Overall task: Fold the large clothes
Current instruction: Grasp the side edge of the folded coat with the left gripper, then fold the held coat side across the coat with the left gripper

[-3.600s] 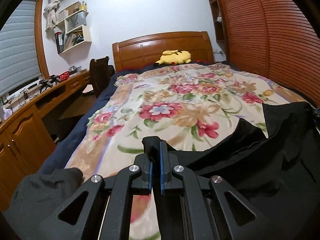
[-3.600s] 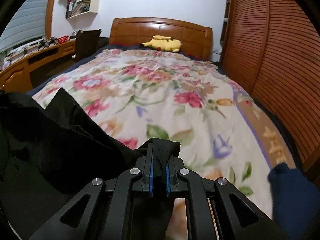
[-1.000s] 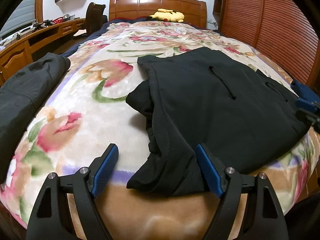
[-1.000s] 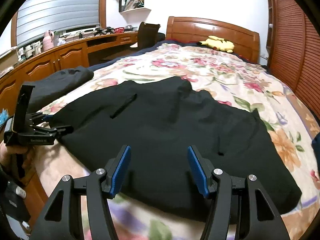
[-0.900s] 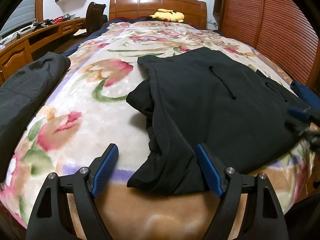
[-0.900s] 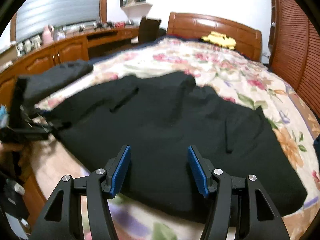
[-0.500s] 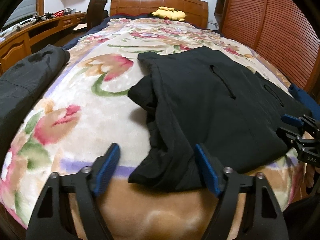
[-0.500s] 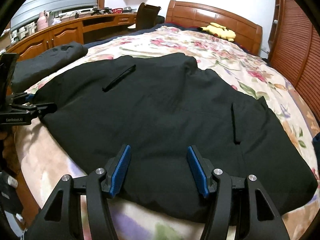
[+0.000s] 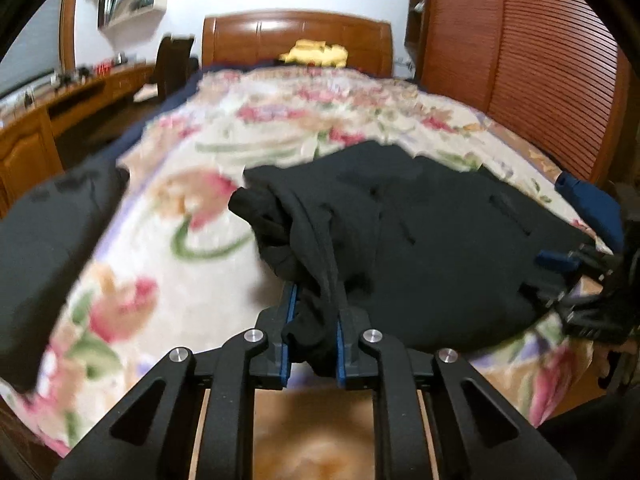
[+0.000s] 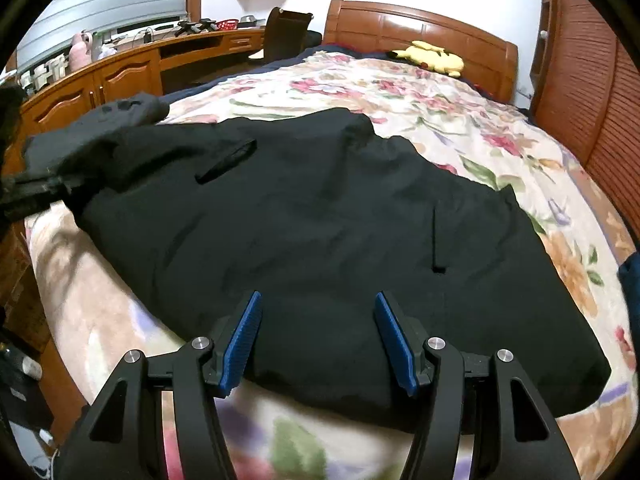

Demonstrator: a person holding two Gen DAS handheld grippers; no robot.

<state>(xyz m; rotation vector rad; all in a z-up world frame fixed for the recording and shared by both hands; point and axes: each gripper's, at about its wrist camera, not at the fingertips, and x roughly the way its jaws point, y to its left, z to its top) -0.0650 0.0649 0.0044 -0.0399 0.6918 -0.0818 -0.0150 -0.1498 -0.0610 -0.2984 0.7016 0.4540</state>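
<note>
The left gripper (image 9: 310, 334) is pinching a bunched sleeve or side edge of the black garment (image 10: 320, 232), cloth wadded between its blue pads and pulled up off the bed (image 10: 460, 120). From that grip the fabric runs away toward 1 o'clock, where the rest of the garment spreads flat over the floral blanket (image 9: 168, 208).

The right gripper (image 10: 318, 338) is spread wide and holds nothing; it hovers at the near hem, with the garment stretching ahead toward 12 o'clock. Its long axis lies across this view, from 9 to 3 o'clock.

The left side is the gathered one, so the fold likely carries it across toward the right gripper's side.

The garment is matte black, heavy-looking, with two slit pockets, and mostly smooth apart from the lifted corner. A second dark garment (image 9: 48, 240) lies at 9 o'clock in the left wrist view.
</note>
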